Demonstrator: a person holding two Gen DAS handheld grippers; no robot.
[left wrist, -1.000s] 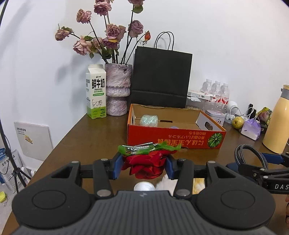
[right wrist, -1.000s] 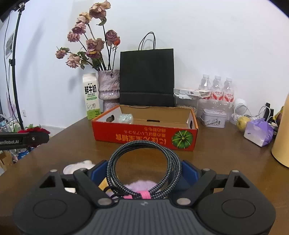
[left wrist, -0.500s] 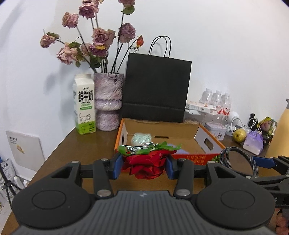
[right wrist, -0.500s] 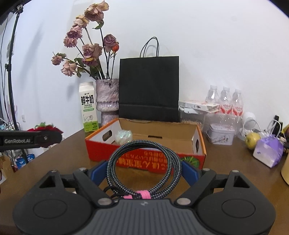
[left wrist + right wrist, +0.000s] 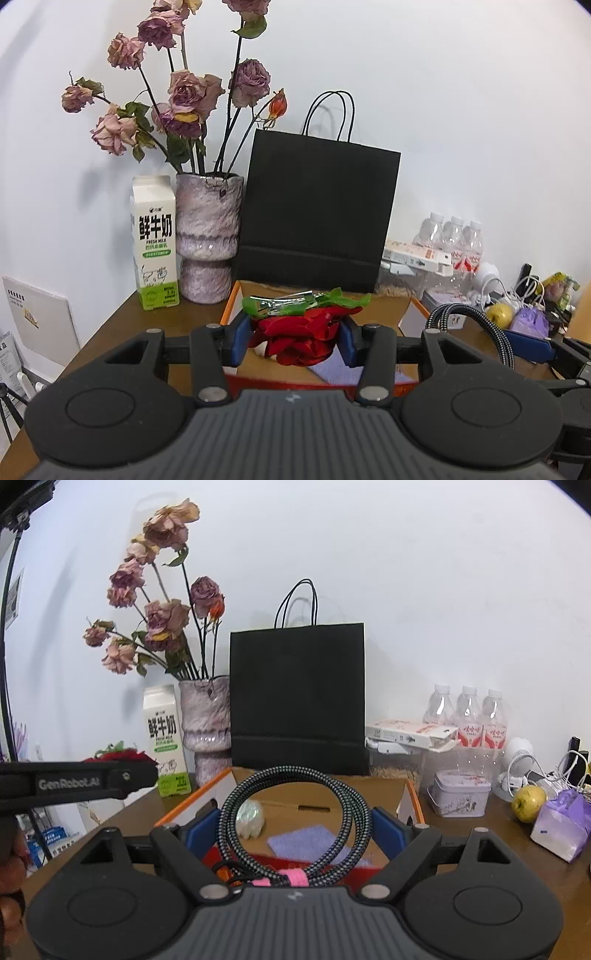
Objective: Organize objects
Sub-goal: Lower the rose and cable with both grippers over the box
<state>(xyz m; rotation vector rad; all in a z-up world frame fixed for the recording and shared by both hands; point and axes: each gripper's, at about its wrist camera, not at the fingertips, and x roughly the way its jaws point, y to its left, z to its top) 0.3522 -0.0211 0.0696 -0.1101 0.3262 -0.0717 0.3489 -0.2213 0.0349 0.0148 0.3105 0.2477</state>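
Note:
My left gripper point(image 5: 293, 341) is shut on a red fabric rose point(image 5: 303, 338) with green leaves and a silver clip, held over the near edge of an orange cardboard box point(image 5: 231, 304). My right gripper point(image 5: 293, 829) is shut on a coiled braided cable point(image 5: 295, 819) bound by a pink tie, also held above the box point(image 5: 415, 801). Inside the box lie a pale wrapped ball point(image 5: 251, 818) and a lavender cloth point(image 5: 317, 843). The left gripper's arm and the rose point(image 5: 122, 755) show at the left of the right wrist view; the cable point(image 5: 469, 328) shows at the right of the left wrist view.
Behind the box stand a black paper bag point(image 5: 314, 218), a vase of dried roses point(image 5: 207, 236) and a milk carton point(image 5: 155, 243). To the right are water bottles point(image 5: 469, 716), a small tin point(image 5: 461, 797), a pear point(image 5: 530, 803) and a purple packet point(image 5: 563, 823) on the brown table point(image 5: 480, 849).
Both grippers have moved forward and slightly up toward the box, each keeping its load. The box now lies directly under them and its inside shows.

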